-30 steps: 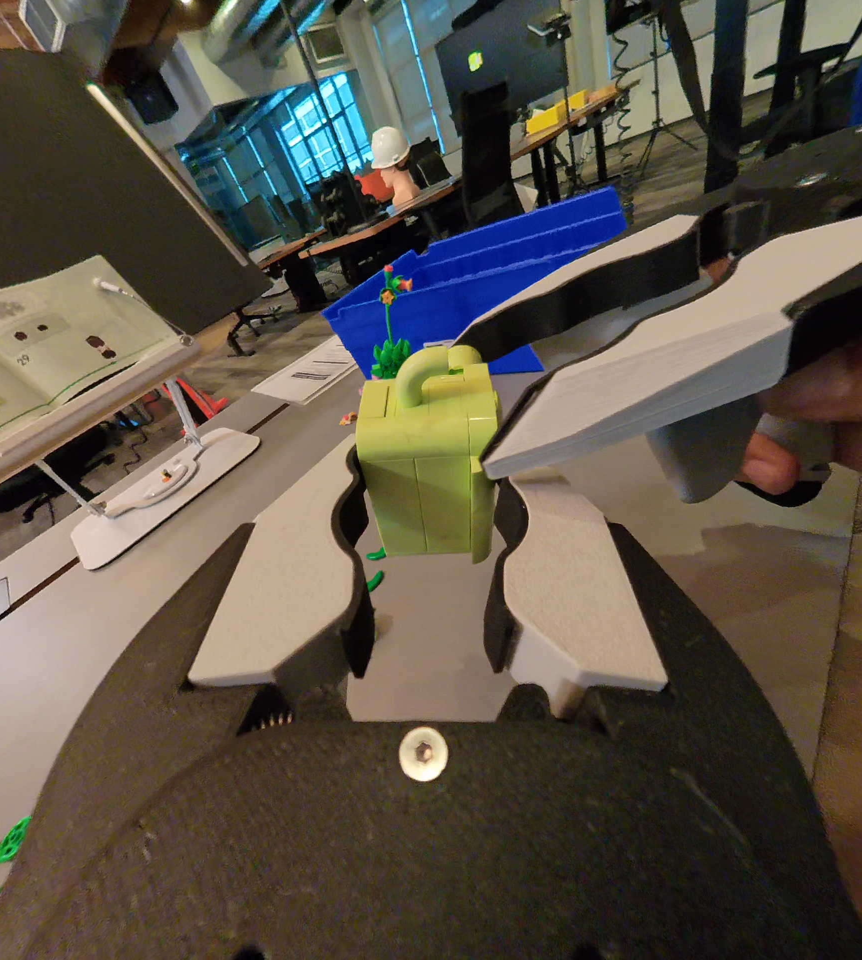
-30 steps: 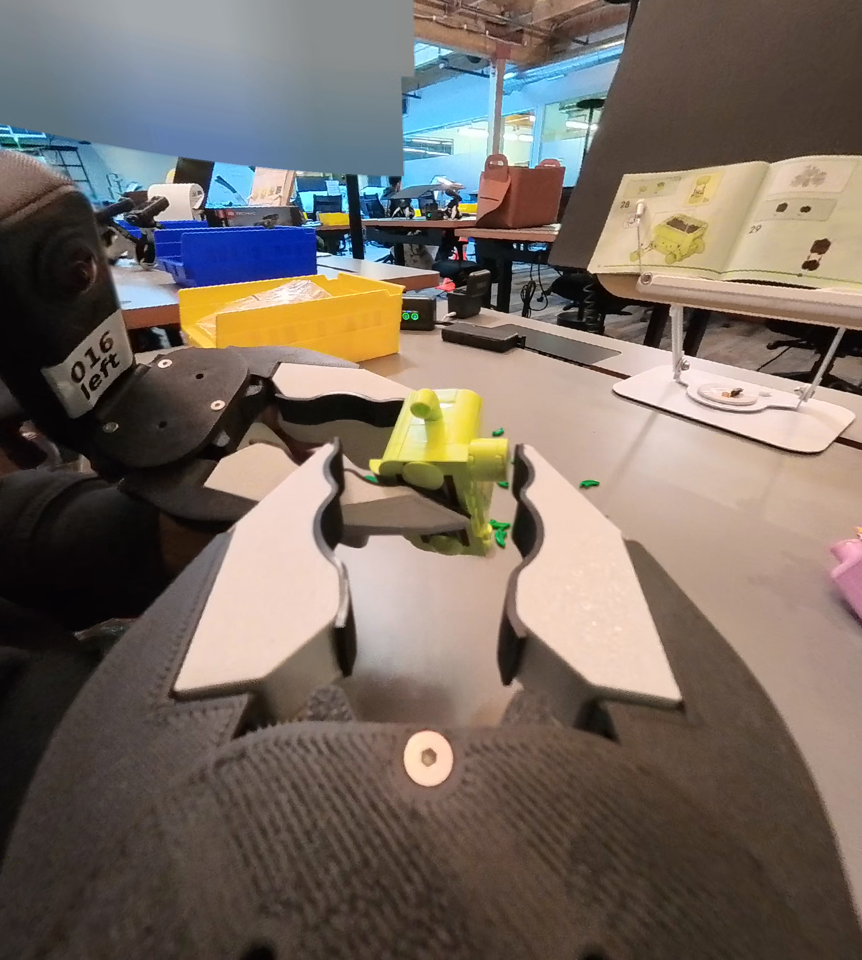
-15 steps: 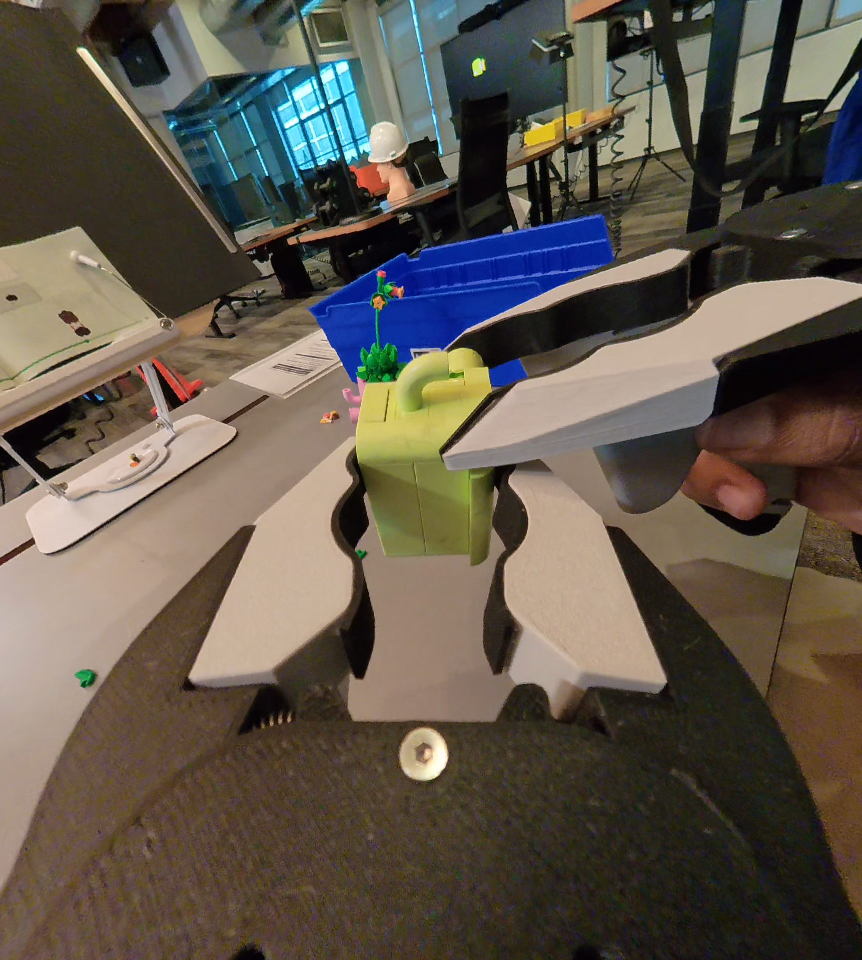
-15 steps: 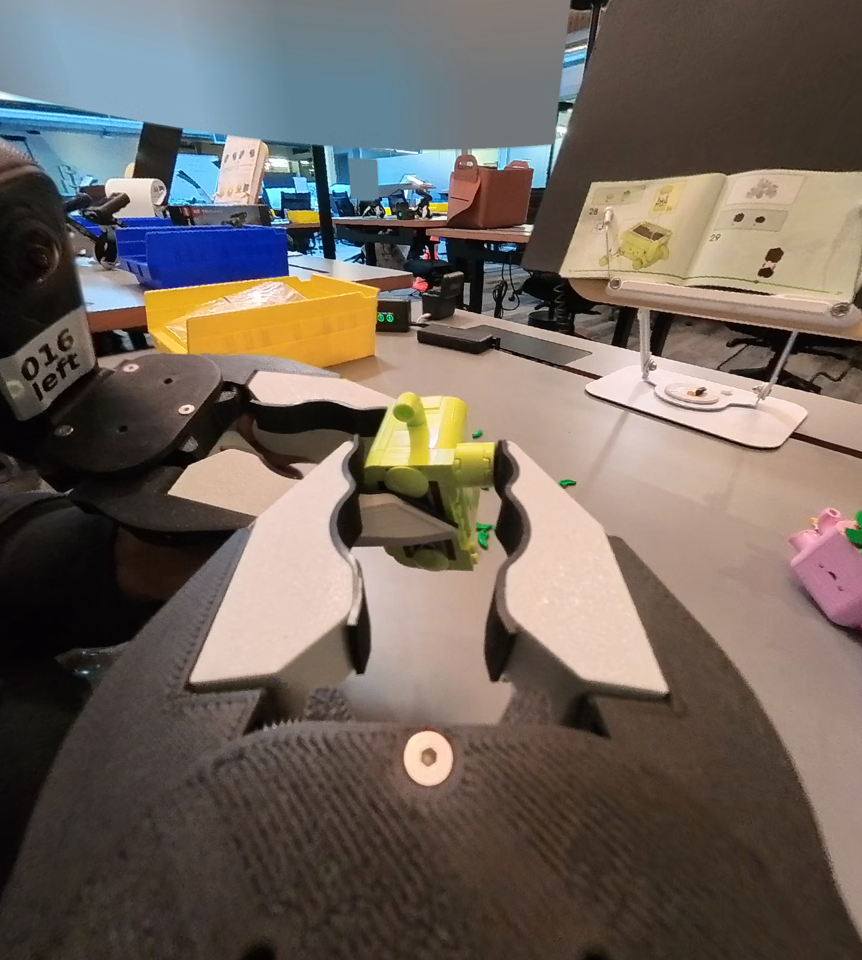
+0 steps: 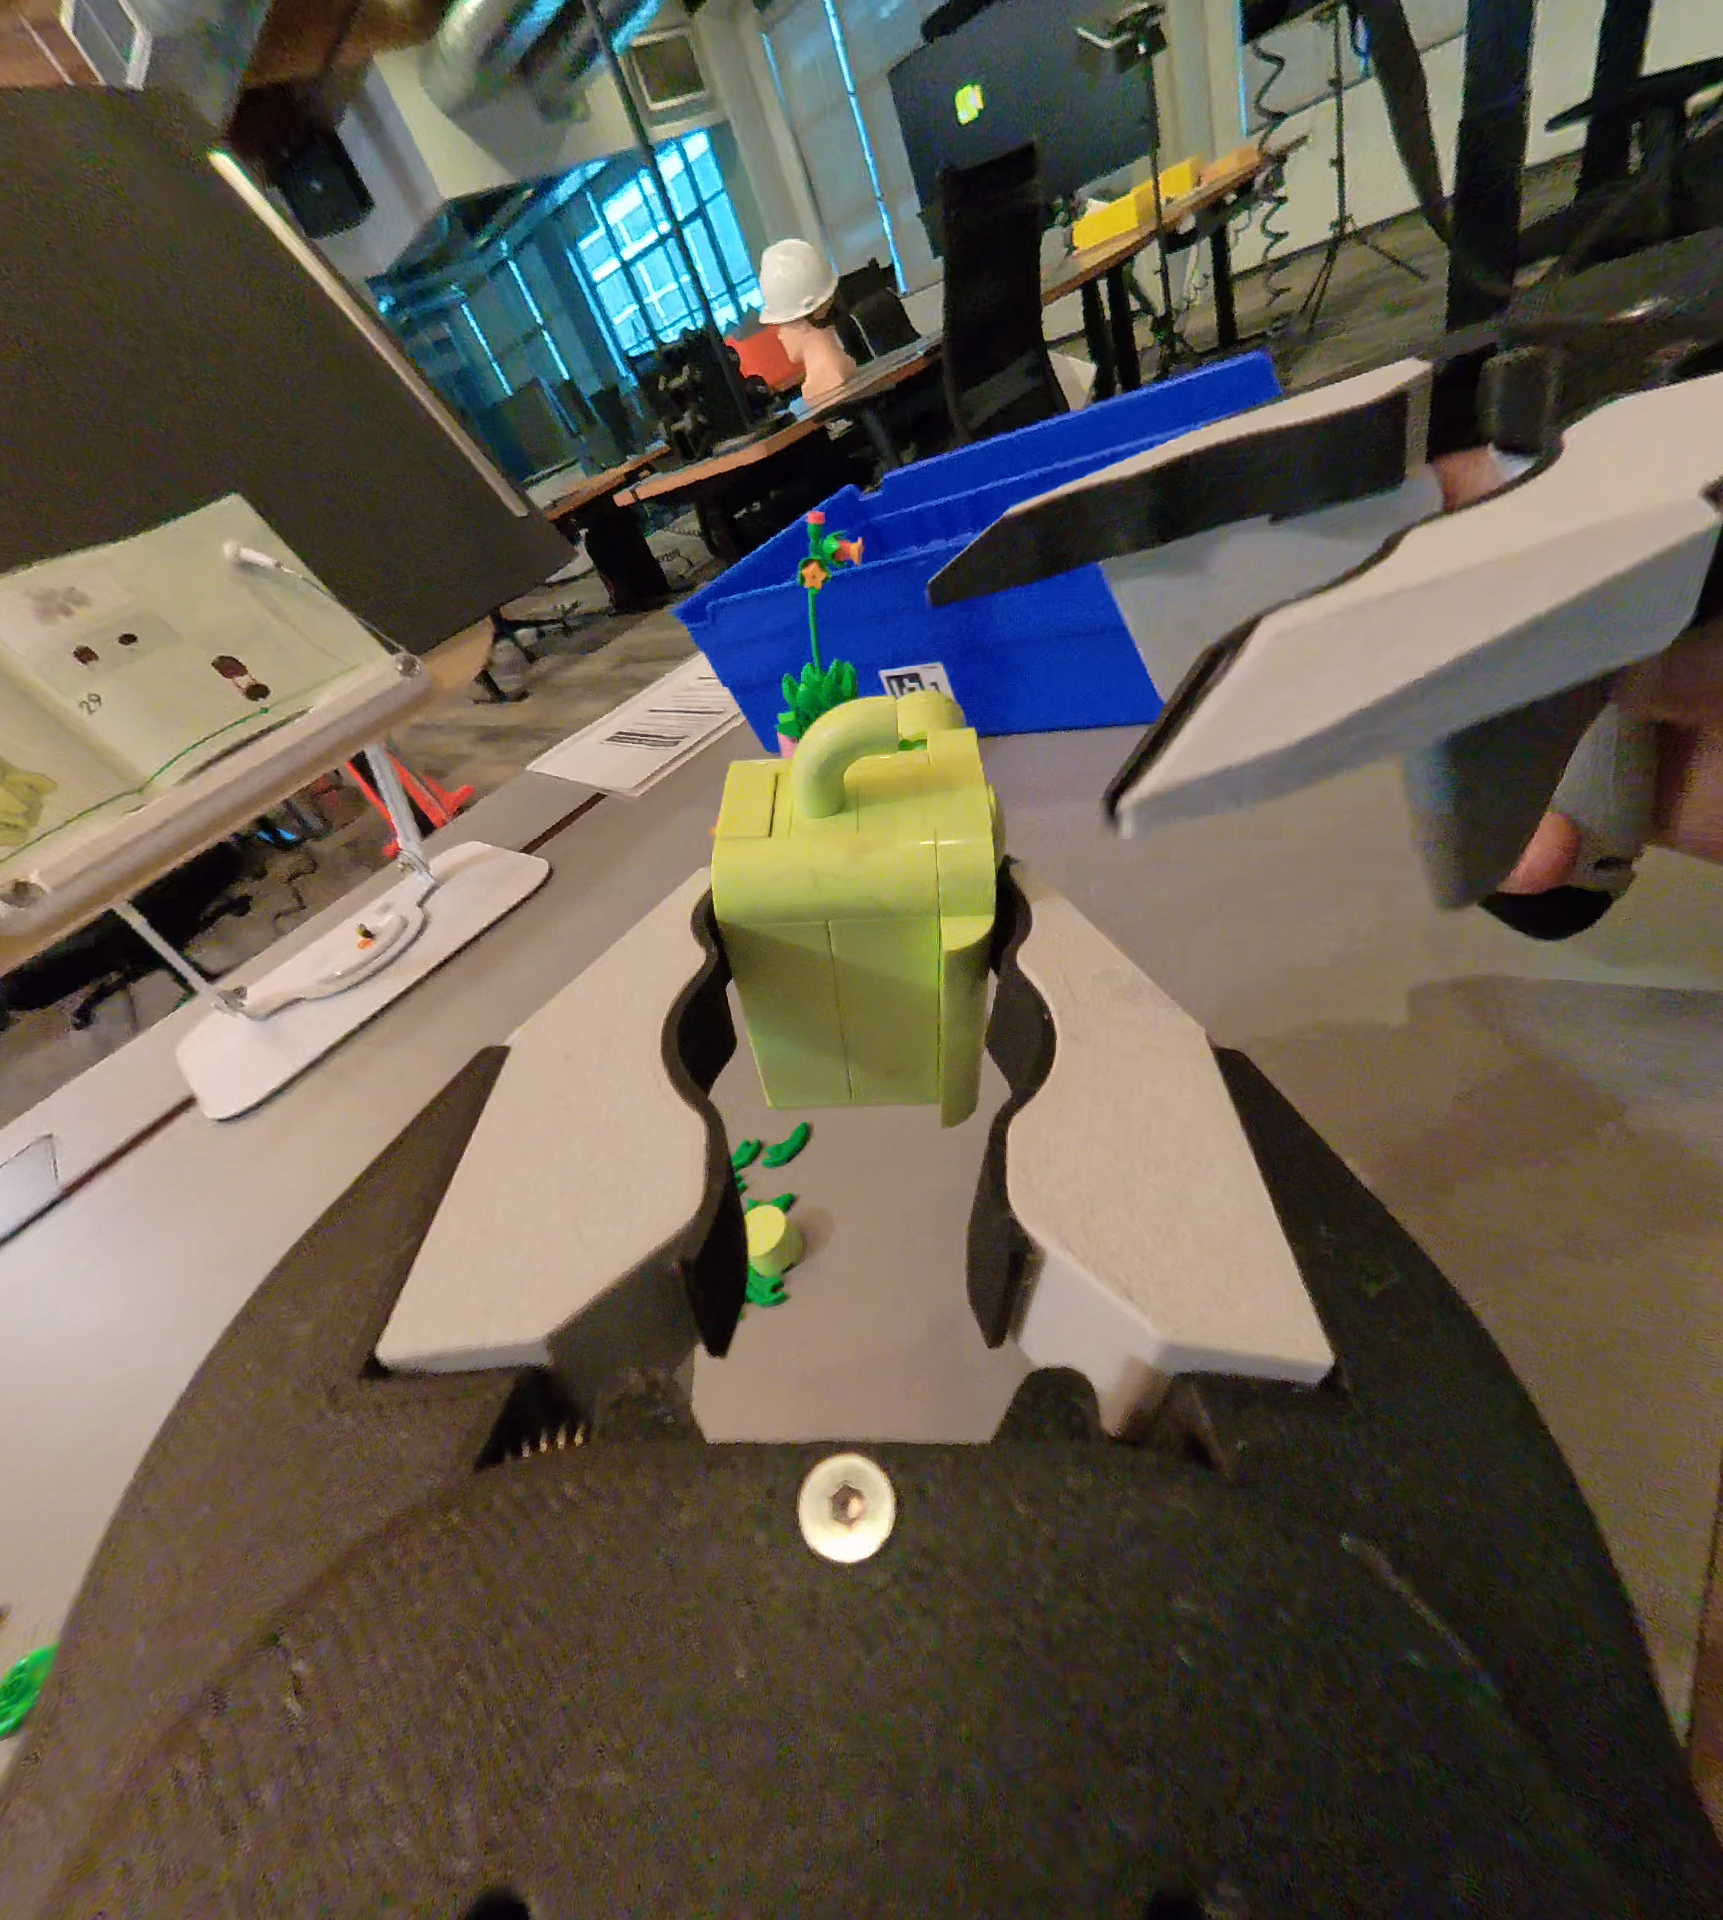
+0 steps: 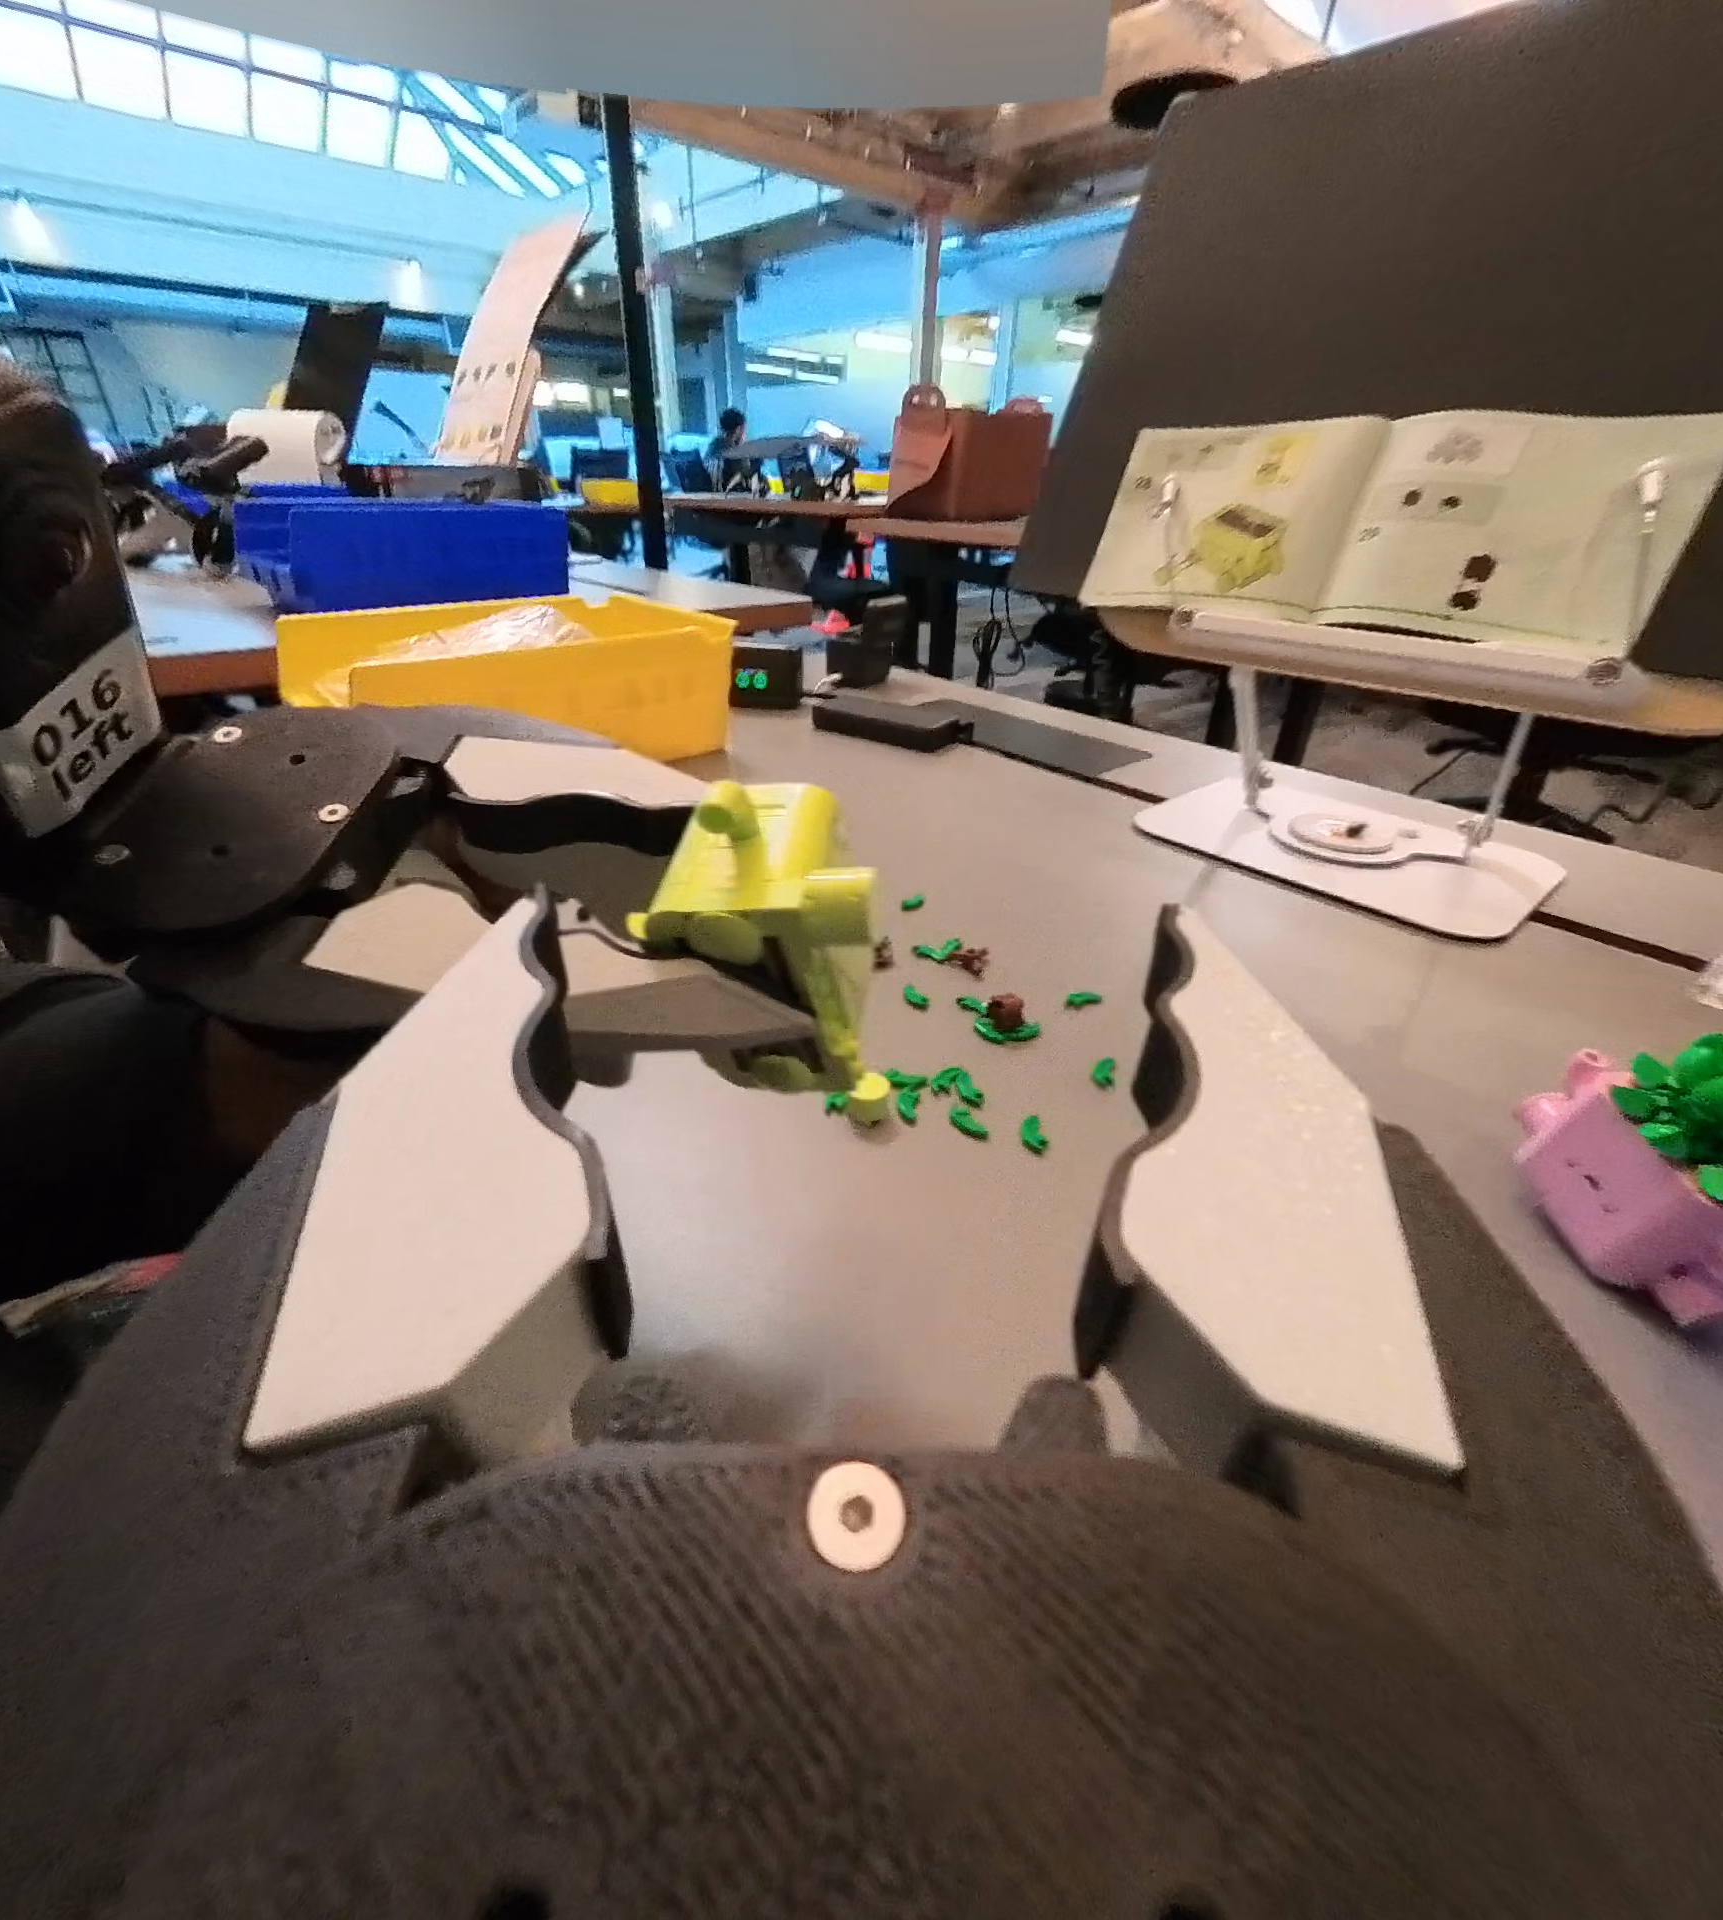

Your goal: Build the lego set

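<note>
Since the earlier frame the right gripper (image 6: 852, 1023) has drawn back, spread and empty, while the left gripper (image 5: 857, 935) pinches the lime block (image 5: 852, 935) above the table (image 6: 1200, 935); judged next: fetching the loose lime stud (image 6: 869, 1096).
</note>
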Action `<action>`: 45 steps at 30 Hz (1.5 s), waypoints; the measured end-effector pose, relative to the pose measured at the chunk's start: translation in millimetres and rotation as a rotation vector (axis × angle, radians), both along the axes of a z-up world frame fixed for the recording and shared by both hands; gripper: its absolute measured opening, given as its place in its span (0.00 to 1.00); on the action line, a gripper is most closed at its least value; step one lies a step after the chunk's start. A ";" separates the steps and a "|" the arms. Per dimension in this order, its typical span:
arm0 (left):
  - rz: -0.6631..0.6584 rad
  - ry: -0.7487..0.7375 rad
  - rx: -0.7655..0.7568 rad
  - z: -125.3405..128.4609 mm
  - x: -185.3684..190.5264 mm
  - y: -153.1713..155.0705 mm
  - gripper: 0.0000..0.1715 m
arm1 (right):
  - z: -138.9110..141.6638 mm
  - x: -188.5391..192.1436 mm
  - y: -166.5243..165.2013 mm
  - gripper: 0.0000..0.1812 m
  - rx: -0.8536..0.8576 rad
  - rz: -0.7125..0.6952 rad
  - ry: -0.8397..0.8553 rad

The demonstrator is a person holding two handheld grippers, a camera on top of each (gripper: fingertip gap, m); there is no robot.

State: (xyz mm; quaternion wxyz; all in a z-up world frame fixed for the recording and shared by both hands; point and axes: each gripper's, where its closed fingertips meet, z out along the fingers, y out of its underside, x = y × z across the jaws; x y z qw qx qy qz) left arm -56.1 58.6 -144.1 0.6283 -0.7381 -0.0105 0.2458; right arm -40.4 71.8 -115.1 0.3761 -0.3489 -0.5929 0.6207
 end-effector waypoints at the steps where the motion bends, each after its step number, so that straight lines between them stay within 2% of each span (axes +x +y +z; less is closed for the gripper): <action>1: -0.013 -0.038 0.008 -2.0 -1.2 -0.1 0.28 | 1.0 0.5 7.1 0.61 -0.023 -0.003 0.016; 4: -0.014 -0.134 0.031 -7.6 -8.0 -0.7 0.28 | -2.0 3.5 25.0 0.60 -0.106 -0.008 0.053; 7: 0.011 -0.100 -0.003 -14.0 -12.4 -0.4 0.28 | -17.3 3.6 34.3 0.55 -0.157 -0.002 0.013; 12: -0.004 -0.158 0.019 -17.9 -12.8 1.9 0.28 | -13.8 6.3 39.9 0.49 -0.230 0.032 0.017; 24: -0.045 -0.240 0.038 -21.5 -12.5 3.3 0.28 | -13.6 7.8 38.8 0.45 -0.238 0.048 0.022; 35: -0.101 -0.428 0.131 -17.0 -19.6 -2.5 0.28 | -14.0 8.9 36.2 0.44 -0.210 0.036 0.034; 39: -0.186 -0.499 0.165 -13.2 -11.5 -1.2 0.28 | -12.9 9.6 38.1 0.44 -0.228 0.040 0.037; 41: -0.299 -0.558 0.191 -7.1 1.2 0.0 0.28 | -11.7 10.3 40.3 0.44 -0.260 0.052 0.035; 43: -0.434 -0.651 0.226 1.1 15.3 0.0 0.28 | -10.4 12.3 37.5 0.44 -0.335 0.117 0.007; 45: -0.553 -0.749 0.272 10.4 25.8 -2.5 0.28 | -11.3 15.8 27.0 0.44 -0.415 0.238 -0.056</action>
